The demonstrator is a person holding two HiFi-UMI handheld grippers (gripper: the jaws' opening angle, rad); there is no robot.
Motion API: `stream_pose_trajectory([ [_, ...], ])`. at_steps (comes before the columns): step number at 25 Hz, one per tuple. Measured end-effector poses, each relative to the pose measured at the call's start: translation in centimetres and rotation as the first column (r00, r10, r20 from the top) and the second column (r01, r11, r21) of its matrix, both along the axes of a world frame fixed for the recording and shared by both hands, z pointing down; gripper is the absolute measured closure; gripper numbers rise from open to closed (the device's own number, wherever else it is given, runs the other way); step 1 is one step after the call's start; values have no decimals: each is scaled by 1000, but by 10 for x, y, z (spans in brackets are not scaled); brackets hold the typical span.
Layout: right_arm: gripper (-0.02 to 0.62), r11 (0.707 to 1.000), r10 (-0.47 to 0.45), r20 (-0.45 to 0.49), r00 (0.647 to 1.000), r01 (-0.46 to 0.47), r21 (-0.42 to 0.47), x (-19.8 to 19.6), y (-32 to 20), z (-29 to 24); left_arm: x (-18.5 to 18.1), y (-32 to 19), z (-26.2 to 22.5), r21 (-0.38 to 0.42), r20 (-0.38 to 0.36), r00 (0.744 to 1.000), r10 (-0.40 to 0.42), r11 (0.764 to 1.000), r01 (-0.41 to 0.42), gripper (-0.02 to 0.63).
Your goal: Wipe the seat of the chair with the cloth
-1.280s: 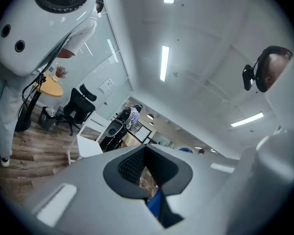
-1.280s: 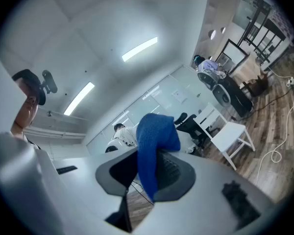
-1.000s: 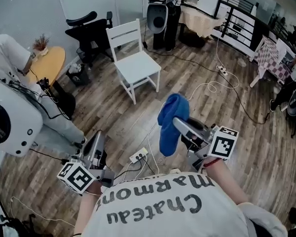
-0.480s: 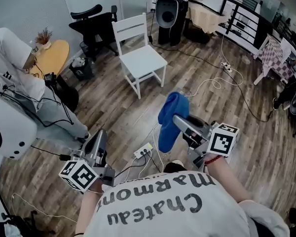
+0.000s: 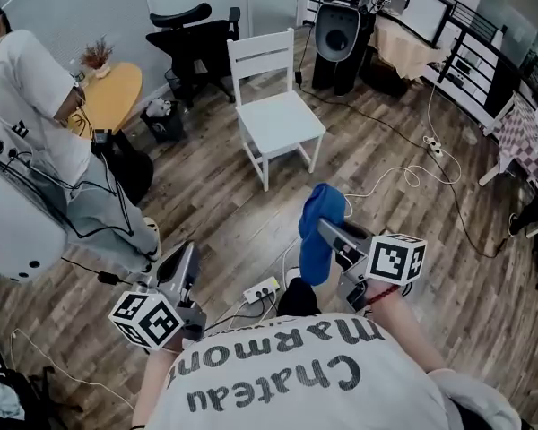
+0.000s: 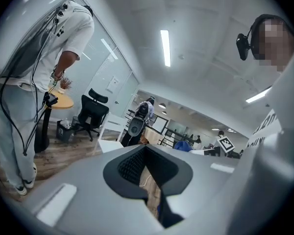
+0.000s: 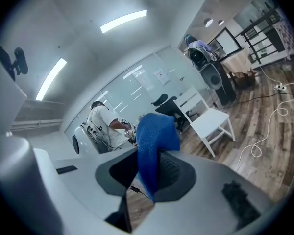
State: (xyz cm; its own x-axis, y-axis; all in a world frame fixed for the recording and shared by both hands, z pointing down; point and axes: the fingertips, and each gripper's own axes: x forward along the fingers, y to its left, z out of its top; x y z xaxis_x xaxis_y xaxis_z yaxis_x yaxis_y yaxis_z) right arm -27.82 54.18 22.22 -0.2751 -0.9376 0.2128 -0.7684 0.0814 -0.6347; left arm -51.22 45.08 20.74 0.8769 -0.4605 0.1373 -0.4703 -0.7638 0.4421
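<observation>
Cloth (image 5: 314, 256), soft, light and floppy, dangles pinched in the right hand-held gripper (image 5: 328, 228), well apart from the white chair (image 5: 282, 119); a bunched grip should suit wiping. Left hand-held gripper (image 5: 187, 256) sits narrow, empty.

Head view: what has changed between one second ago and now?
The person has walked toward the white chair, which now shows nearer and further right in the picture. The right gripper stays shut on the blue cloth. The left gripper stays empty, low at the left.
</observation>
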Motion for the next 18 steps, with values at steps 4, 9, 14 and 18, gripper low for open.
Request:
stream_pose_trajectory([
  [4,505,999,-23,17,1000,23,39,40,-58,-6,31,-46,5,-3,10,999,-46,999,46,598],
  [9,505,995,-98,-34,995,98,24,83,-105,-11,88,-88,4,-83,-11,998,-60,995,59,598],
  [14,505,985,-170,-141,975,172,-1,127,-146,-11,141,-132,5,-86,1,997,-76,993,76,598],
  [18,505,986,-167,-163,972,167,-15,178,-175,-9,182,-170,9,-55,10,997,-74,996,75,598],
])
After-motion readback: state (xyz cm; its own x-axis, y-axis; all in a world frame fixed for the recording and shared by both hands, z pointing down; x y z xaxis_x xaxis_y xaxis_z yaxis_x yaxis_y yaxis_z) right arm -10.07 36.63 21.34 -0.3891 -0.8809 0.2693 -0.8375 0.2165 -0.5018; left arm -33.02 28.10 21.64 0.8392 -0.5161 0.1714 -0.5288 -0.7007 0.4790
